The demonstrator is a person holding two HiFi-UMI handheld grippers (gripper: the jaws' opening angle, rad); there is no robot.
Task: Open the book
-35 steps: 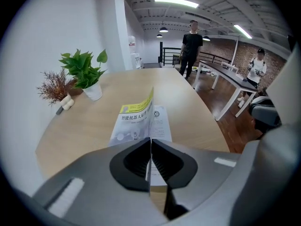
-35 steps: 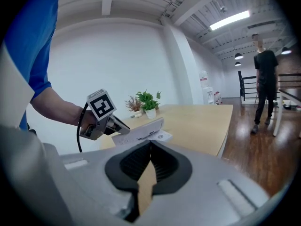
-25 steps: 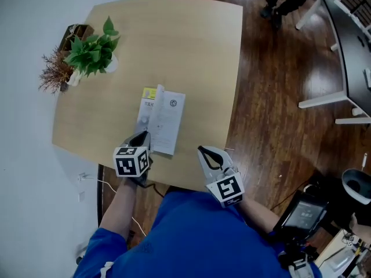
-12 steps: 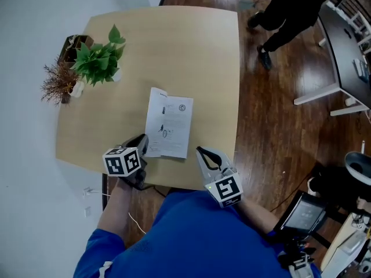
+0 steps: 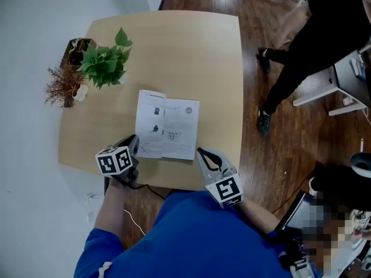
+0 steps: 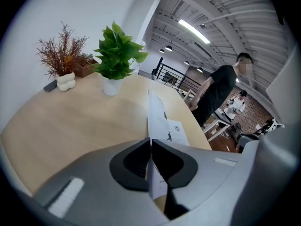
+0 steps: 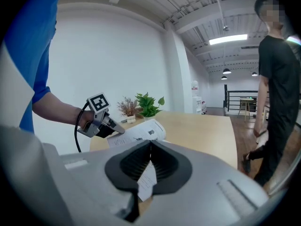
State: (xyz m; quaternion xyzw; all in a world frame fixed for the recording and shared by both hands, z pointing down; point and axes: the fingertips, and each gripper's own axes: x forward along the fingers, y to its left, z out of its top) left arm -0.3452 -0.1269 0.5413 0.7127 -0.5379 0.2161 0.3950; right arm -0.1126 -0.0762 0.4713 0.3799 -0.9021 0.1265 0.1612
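Left gripper [image 5: 134,139] pinching the booklet's [image 5: 168,133] left page at seven o'clock, right gripper [image 5: 200,151] pinching its right page at five, booklet spread open by the table's [image 5: 191,51] six-o'clock edge, seemingly only flattening and release left.

Bright even indoor light, glaring ceiling strip lamps [image 6: 194,31], fisheye-warped dark corners
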